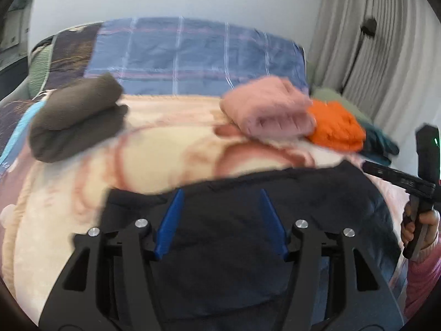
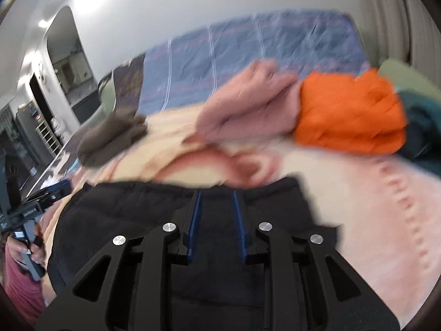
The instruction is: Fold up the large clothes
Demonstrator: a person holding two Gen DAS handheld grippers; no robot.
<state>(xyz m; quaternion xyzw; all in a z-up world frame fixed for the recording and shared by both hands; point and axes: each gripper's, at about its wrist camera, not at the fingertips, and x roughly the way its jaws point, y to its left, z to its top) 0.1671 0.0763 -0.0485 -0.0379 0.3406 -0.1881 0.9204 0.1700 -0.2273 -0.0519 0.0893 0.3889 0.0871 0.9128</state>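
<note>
Black garment (image 1: pixel 234 220) lies crosswise; left gripper (image 1: pixel 222 195) wide, right gripper (image 2: pixel 216 195) narrow, both empty.

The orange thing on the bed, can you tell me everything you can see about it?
The orange garment is a bright, puffy, quilted-looking piece of clothing folded into a thick bundle. It sits on the cream and pink blanket toward the far right of the bed. On its left it presses against a folded pink garment; on its right it touches a dark teal garment. Neither gripper touches it; both are over the black garment nearer the cameras. The pictures are blurred, so its finer details cannot be made out.
</note>
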